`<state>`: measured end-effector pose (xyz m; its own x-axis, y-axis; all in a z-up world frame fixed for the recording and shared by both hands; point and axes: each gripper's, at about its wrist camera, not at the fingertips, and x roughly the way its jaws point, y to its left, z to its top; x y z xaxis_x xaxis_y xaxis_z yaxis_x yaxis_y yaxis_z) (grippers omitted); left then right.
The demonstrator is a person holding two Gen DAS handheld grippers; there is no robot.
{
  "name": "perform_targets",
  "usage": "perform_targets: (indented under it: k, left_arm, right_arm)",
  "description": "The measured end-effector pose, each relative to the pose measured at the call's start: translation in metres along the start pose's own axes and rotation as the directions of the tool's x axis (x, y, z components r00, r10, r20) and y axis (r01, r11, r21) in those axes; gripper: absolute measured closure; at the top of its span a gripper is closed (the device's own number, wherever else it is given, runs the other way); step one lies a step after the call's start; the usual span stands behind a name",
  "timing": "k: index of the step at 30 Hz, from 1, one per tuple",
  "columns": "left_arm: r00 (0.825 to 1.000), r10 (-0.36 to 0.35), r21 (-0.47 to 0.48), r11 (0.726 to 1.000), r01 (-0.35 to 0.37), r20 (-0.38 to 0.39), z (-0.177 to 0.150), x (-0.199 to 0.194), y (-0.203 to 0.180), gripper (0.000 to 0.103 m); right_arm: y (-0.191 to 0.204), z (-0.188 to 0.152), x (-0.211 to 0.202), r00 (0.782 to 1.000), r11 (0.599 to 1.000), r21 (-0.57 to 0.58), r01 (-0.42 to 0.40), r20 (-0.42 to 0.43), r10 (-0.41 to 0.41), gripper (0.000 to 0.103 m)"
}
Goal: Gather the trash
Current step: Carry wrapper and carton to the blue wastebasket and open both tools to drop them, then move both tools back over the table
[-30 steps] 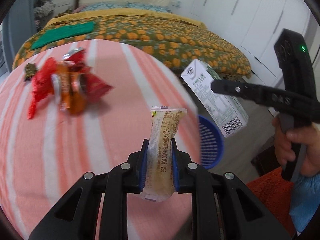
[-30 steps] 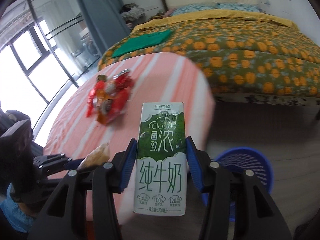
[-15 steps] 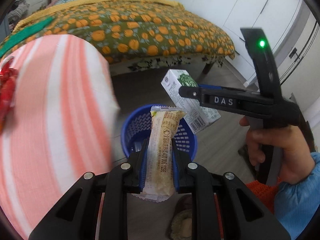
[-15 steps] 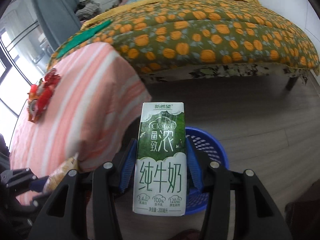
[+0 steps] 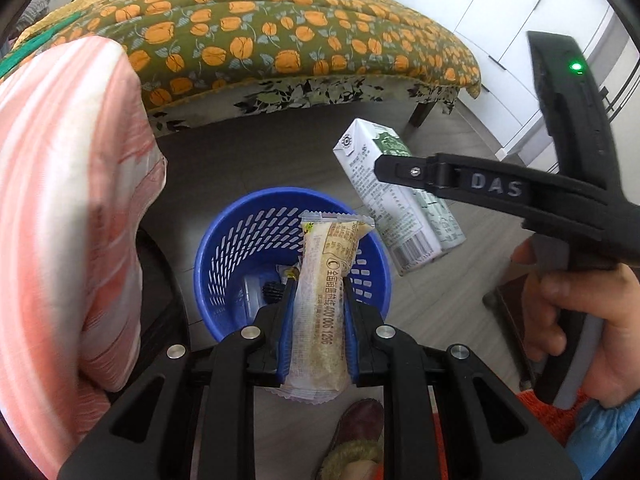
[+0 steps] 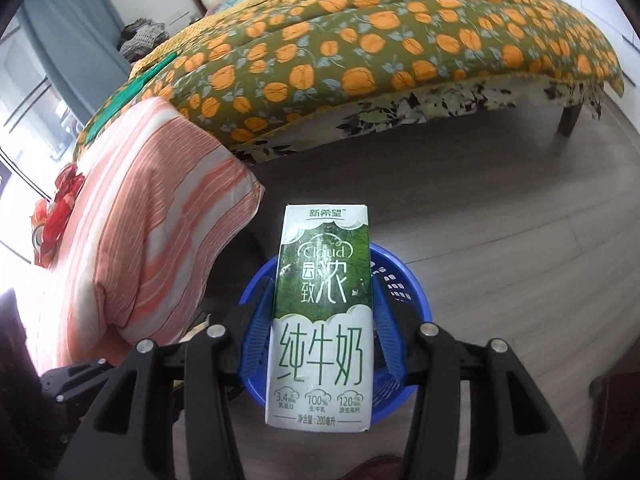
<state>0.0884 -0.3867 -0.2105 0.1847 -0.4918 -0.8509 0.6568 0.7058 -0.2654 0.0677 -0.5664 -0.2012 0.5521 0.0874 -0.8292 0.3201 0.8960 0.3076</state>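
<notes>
Left hand-held gripper [image 5: 316,312]: you are clamping its blue pads on a snack wrapper [image 5: 322,304], gripped around its lower half, the sealed top edge sticking up past the fingertips
Snack wrapper: it is hanging in the air directly over the open mouth of the blue basket [image 5: 224,248], not touching it
Right hand-held gripper [image 6: 320,332]: you are squeezing a milk carton [image 6: 322,312] between its blue pads, which are pressing on the carton's two narrow sides
Milk carton: it is standing upright in the right wrist view, printed front facing the camera; in the left wrist view it is tilting, held in the air just beside and above the basket's right rim
Your right hand [image 5: 576,320]: it is wrapping around the black handle of the right hand-held gripper, a green light [image 5: 576,66] glowing on the housing above, a blue sleeve [image 5: 604,436] showing at the wrist
Blue basket: it is sitting on the grey wooden floor [image 6: 500,220] below both hand-held grippers; a few dark and pale bits of rubbish are lying in its bottom, too small to tell apart
Tabletop [image 6: 132,216]: its pink-and-white striped cloth is draping down just left of the basket; red wrappers [image 6: 56,208] are lying on it at the far left, well apart from the basket
Bed [image 6: 360,52]: it is standing beyond the floor, covered by an olive spread with orange fruit print
</notes>
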Motion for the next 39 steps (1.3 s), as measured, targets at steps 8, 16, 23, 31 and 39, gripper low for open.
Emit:
perform_targets:
  k: [8,16,23,31,39]
  left_arm:
    - [0.999,0.026,-0.017,1.0,-0.026,-0.022,0.006,0.032,0.004,0.081]
    - [0.999,0.04,-0.026,0.999,-0.04,0.008,0.014,0.039,0.007,0.04]
    - [0.997,-0.007,-0.011,1.0,0.008,0.081,0.009,-0.011,-0.003,0.026]
    - [0.981,0.052,-0.013,0.999,-0.05,0.186,-0.014,-0.091,0.022,0.019]
    - [0.943,0.238,-0.135,0.968,-0.211,0.231,-0.043,-0.146,0.098,0.018]
  right_arm:
    - [-0.013,0.003,0.005,0.999,0.998,0.038,-0.048,0.014,0.047,0.055]
    - [-0.021,0.011,0.001,0.996,0.992,0.1,-0.079,0.047,0.074,0.025]
    - [-0.014,0.019,-0.017,0.994,0.996,0.083,0.014,0.111,-0.024,0.019]
    - [0.032,0.022,-0.029,0.981,0.995,-0.044,0.084,0.177,-0.075,0.018]
    - [0.11,0.019,-0.049,0.966,0.979,-0.199,0.044,0.259,0.009,0.018]
